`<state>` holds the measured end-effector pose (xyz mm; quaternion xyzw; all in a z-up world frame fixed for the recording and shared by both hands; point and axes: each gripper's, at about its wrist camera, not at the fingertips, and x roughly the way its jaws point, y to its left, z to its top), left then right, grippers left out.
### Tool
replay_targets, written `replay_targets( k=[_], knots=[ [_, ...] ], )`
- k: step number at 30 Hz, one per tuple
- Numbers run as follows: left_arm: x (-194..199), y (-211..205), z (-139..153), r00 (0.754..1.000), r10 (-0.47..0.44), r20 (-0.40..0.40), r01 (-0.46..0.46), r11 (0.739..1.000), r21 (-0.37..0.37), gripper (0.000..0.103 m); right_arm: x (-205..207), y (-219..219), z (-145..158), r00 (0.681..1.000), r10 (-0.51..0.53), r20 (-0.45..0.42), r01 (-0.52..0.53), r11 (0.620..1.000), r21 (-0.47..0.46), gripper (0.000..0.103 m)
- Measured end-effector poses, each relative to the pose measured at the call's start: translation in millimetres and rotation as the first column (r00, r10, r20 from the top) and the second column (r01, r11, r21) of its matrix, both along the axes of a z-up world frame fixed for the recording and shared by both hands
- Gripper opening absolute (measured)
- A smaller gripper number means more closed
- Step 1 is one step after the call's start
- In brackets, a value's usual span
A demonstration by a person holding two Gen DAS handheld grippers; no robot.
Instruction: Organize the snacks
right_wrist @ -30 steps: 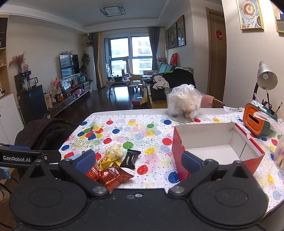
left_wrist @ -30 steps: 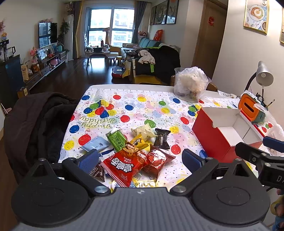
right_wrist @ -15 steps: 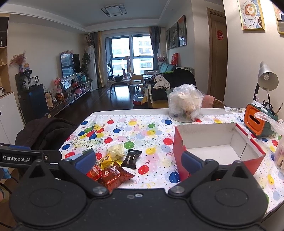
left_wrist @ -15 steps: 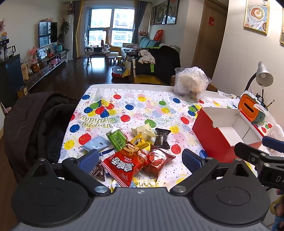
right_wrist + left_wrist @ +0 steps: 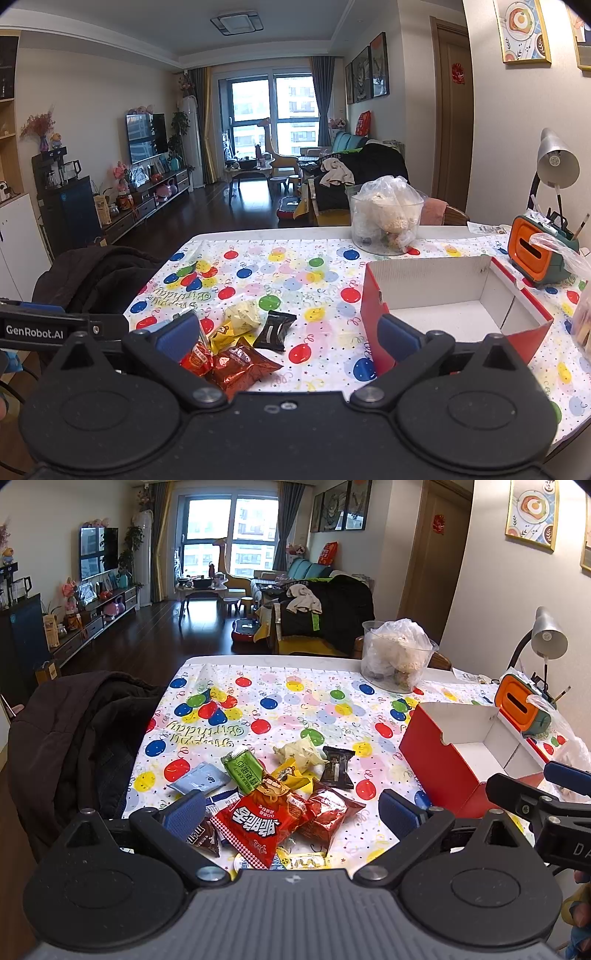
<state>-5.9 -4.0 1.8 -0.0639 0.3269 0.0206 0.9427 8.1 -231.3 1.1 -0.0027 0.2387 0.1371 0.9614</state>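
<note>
yellow pkt [image 5: 301,860] | half hidden by left gripper [image 5: 291,810]

Left gripper [image 5: 291,810] held above the near table edge, jaws spread wide with nothing between them, blue pads [image 5: 183,813] flanking a pile of snack packets [image 5: 280,794] on the balloon-print tablecloth [image 5: 280,705]. Pile: large red packet [image 5: 258,823] on top at front, green packet [image 5: 244,770], black packet [image 5: 337,767] and pale blue packet [image 5: 199,778] around it. Open red cardboard box [image 5: 469,753], white inside, stands right of the pile; right gripper [image 5: 543,794] enters at the right edge, near that box.
</note>
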Motion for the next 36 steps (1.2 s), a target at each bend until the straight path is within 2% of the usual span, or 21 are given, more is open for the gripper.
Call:
replay_targets(
  k=[27,36],
  knots=[
    [0.9,6.4,1.4,1.0,-0.015,-0.012,0.015,1.0,-0.009,0.101,0.8,-5.6,9.5,1.0,-0.002,0.0,0.002,1.0,-0.008,0.103],
    [11.6,18.0,-6.9,0.999,0.017,-0.035,-0.018,1.0,-0.02,0.101,14.0,10.1,7.0,1.0,0.022,-0.016,-0.022,1.0,-0.018,0.103]
  ],
)
